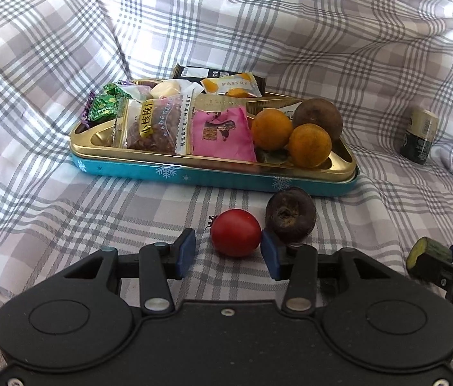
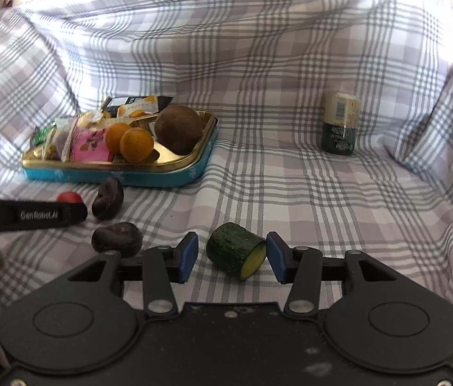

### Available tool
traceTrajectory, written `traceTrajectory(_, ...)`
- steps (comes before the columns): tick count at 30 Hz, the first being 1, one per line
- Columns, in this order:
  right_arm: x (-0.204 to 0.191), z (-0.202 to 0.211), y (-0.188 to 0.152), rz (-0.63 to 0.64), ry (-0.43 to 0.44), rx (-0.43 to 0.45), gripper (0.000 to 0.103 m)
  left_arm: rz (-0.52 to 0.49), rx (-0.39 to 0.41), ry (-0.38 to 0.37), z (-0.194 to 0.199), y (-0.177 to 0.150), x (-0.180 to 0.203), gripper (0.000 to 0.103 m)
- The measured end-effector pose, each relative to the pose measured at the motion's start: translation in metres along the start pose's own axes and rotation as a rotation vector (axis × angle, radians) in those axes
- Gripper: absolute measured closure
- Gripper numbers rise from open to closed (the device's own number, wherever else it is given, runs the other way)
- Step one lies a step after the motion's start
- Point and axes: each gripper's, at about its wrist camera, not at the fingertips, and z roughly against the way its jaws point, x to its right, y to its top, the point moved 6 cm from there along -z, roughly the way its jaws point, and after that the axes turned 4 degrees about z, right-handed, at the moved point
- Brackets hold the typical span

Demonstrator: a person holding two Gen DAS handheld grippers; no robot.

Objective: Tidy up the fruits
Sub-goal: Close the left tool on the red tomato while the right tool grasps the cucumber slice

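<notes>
Through the left wrist camera, I see my left tool (image 1: 228, 251) spread wide, the cherry tomato (image 1: 235, 236) lying between its blue pads, nearer the right one. A dark wrinkled fruit (image 1: 290, 213) sits just beyond that pad, and the blue tin tray (image 1: 213, 173) with snacks and two oranges (image 1: 290, 135) lies ahead. Through the right wrist camera, my right tool (image 2: 232, 256) is also spread, a cucumber piece (image 2: 232, 251) lying between its pads on the checked cloth (image 2: 322, 193); a small jar (image 2: 340, 122) stands far ahead to the right.
</notes>
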Motion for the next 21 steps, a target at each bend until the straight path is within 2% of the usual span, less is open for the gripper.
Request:
traceTrajectory(5, -0.001, -0.008, 0.002, 0.017, -0.035, -0.005, 0.052, -0.019, 0.010, 0.006, -0.001, 0.000, 0.003, 0.050)
traceTrajectory(13, 0.014, -0.027, 0.000, -0.105, -0.011, -0.095, 0.053, -0.032, 0.019, 0.010, -0.003, 0.001, 0.004, 0.050)
traceTrajectory(16, 0.017, -0.027, -0.001, -0.147, 0.000, -0.092, 0.055, -0.041, 0.018, 0.018, -0.005, 0.001, 0.005, 0.050)
traceTrajectory(19, 0.016, -0.027, -0.001, -0.145, -0.008, -0.084, 0.057, -0.033, 0.024, 0.004, -0.004, 0.001, 0.005, 0.053)
traceTrajectory(21, 0.016, -0.025, -0.001, -0.142, -0.013, -0.072, 0.061, -0.033, 0.039, 0.000, -0.001, 0.002, 0.006, 0.059)
